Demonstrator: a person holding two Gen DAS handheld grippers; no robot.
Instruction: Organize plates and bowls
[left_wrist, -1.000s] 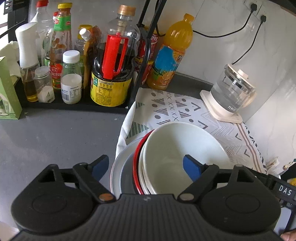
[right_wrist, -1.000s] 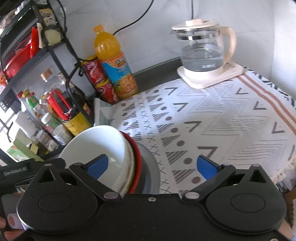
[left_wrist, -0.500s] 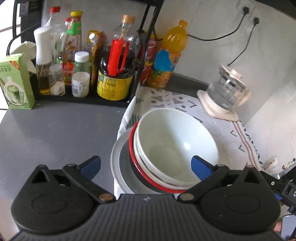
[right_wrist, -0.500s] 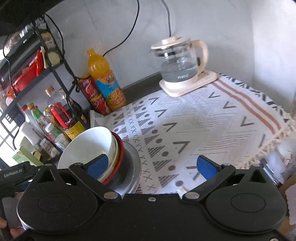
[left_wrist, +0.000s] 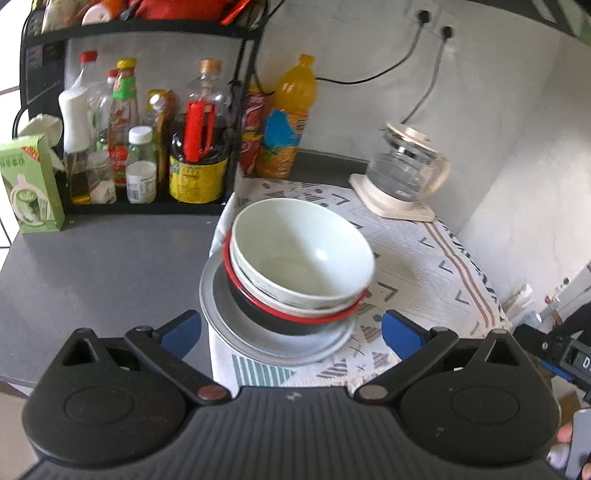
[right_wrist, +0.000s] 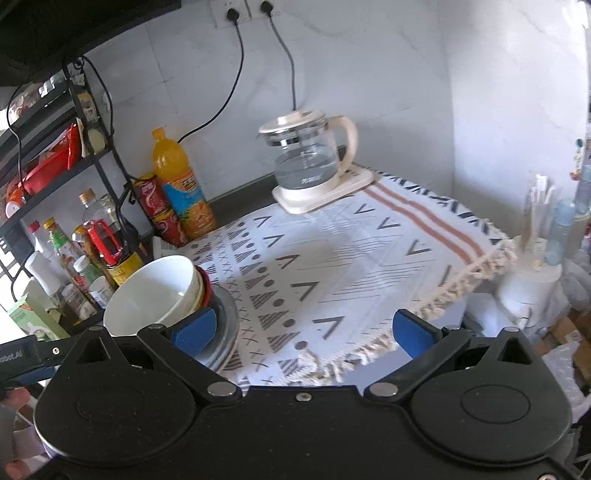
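A stack stands at the left edge of the patterned cloth: a white bowl (left_wrist: 301, 247) nested in another white bowl, then a red-rimmed black bowl (left_wrist: 295, 317), all on a grey plate (left_wrist: 221, 306). My left gripper (left_wrist: 291, 330) hangs open just short of the stack, its blue pads either side, nothing held. In the right wrist view the white bowl (right_wrist: 155, 291) and grey plate (right_wrist: 225, 314) sit at lower left. My right gripper (right_wrist: 303, 326) is open and empty, with its left pad in front of the plate's rim.
A black rack (left_wrist: 147, 206) of sauce bottles stands behind the stack, with an orange drink bottle (left_wrist: 288, 122) and a red can beside it. A glass kettle (right_wrist: 310, 155) sits at the back of the cloth (right_wrist: 369, 258). A green carton (left_wrist: 31, 184) stands on the grey counter (left_wrist: 103, 266).
Both grippers have pulled back and up from the stack, which now looks smaller and farther off. Both stayed open and the stack has not moved.
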